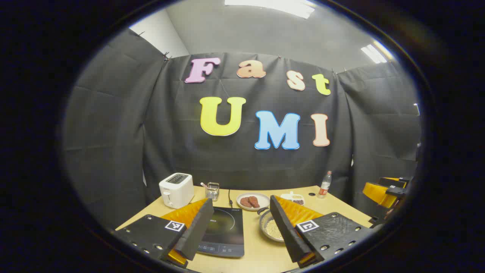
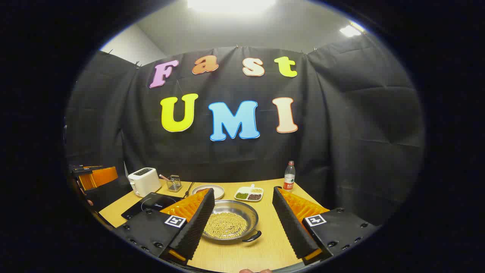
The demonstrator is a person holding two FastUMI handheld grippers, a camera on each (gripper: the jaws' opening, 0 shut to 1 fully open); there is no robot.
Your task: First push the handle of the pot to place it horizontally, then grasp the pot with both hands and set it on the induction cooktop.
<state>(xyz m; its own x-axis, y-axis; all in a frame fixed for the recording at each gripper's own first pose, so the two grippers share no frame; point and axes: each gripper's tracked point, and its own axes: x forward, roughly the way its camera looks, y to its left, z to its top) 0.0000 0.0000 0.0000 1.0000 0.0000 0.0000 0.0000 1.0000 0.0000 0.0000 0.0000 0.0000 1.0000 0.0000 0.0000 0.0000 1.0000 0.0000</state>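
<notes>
Bright overhead glare, fisheye-warped edges.

It is a recording booth staged as a kitchen: black cloth walls (image 2: pixel 360 125) enclose a light wooden worktop (image 2: pixel 273 242) carrying a white toaster (image 2: pixel 144 181) and a black induction cooktop (image 1: pixel 225 231).

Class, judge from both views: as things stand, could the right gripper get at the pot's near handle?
Probably yes: the right gripper is open, and the pot lies between its fingers with the handle facing it, bare table in front.
</notes>
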